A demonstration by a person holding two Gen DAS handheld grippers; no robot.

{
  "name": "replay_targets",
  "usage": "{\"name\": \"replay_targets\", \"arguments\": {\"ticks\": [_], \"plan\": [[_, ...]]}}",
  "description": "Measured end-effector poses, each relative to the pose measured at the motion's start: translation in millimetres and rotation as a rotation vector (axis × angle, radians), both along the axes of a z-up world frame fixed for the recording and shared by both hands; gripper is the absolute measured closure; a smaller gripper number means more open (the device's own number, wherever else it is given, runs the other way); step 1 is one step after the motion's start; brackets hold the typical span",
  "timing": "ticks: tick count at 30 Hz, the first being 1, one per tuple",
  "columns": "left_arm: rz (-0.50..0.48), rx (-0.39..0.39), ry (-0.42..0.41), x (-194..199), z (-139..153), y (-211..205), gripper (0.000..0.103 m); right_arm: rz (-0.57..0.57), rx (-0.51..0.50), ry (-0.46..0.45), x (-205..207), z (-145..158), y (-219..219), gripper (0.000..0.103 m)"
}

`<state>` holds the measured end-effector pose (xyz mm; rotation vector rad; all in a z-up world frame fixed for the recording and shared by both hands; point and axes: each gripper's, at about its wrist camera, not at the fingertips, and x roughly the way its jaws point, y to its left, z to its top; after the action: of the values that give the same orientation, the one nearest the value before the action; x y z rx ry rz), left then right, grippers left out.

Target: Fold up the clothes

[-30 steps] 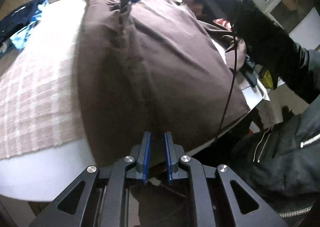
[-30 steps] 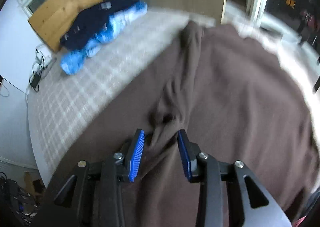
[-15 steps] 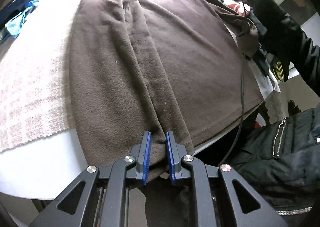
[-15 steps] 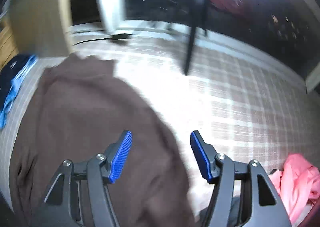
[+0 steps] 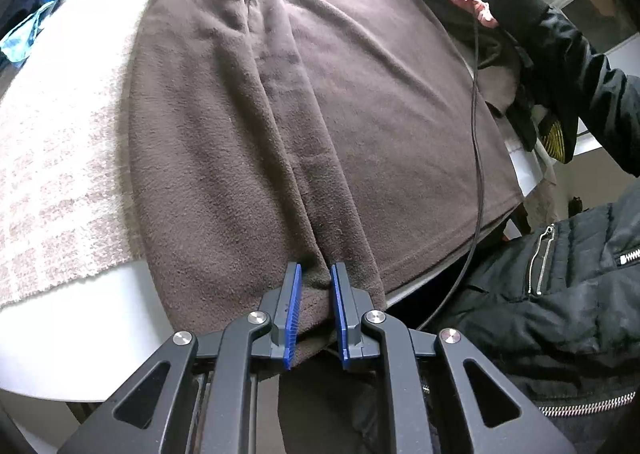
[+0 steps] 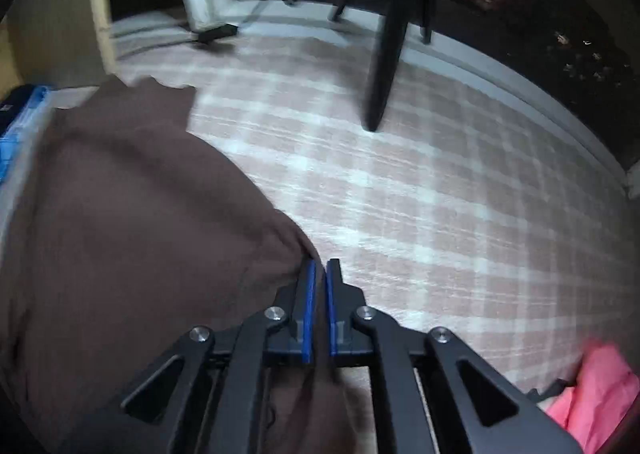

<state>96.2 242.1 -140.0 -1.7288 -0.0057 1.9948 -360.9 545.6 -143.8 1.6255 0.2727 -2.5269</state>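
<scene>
Pinching a brown fleece garment point(image 5: 248, 126) at two edges, both pairs of fingers closed on its cloth.

The left gripper point(image 5: 316, 278) clamps a bunched fold at the hem, low in the frame's centre. The right gripper point(image 6: 319, 274), its jaws having just been closing, has fleece nipped between nearly touching pads at the garment's right-hand edge. The garment lies spread over a pink-and-white checked cloth point(image 6: 420, 194) on the white desk point(image 5: 80, 334). Blue clothing point(image 5: 32, 22) sits at upper left, a pink item point(image 6: 596, 390) at lower right, and a black-sleeved arm point(image 5: 560, 54) at upper right.
</scene>
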Motion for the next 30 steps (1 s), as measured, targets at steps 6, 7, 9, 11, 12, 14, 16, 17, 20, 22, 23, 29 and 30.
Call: {"name": "replay_targets", "arguments": {"ticks": [6,7,9,11,12,14,16,17,20,22,23,29,30], "plan": [[-0.012,-0.017,0.000,5,6,2,0.088,0.002,-0.231,0.028,36,51,11,0.063],[-0.012,-0.015,0.012,6,12,2,0.088,-0.002,-0.288,0.058,51,67,18,0.062],[-0.010,-0.012,0.044,10,24,1,0.088,-0.006,-0.379,0.114,85,101,37,0.061],[-0.011,-0.014,0.082,14,37,-1,0.088,-0.014,-0.421,0.158,121,130,54,0.060],[-0.016,-0.011,0.104,14,43,2,0.087,-0.020,-0.423,0.172,142,142,64,0.059],[-0.025,-0.004,0.148,14,53,7,0.083,-0.036,-0.395,0.185,189,162,90,0.054],[-0.044,0.021,0.183,14,60,15,0.083,-0.065,-0.373,0.176,231,167,112,0.048],[-0.056,0.033,0.200,13,62,23,0.083,-0.083,-0.356,0.163,252,164,122,0.048],[-0.101,0.104,0.223,11,66,48,0.083,-0.157,-0.313,0.092,304,138,142,0.048],[-0.150,0.168,0.229,11,66,71,0.083,-0.178,-0.345,0.036,336,116,149,0.048],[-0.182,0.192,0.233,10,64,88,0.083,-0.190,-0.359,0.008,348,104,149,0.048],[-0.347,0.199,0.276,1,63,198,0.076,-0.213,-0.411,-0.026,380,59,147,0.048],[-0.376,0.184,0.293,0,63,218,0.074,-0.210,-0.415,-0.021,382,58,149,0.048]]}}
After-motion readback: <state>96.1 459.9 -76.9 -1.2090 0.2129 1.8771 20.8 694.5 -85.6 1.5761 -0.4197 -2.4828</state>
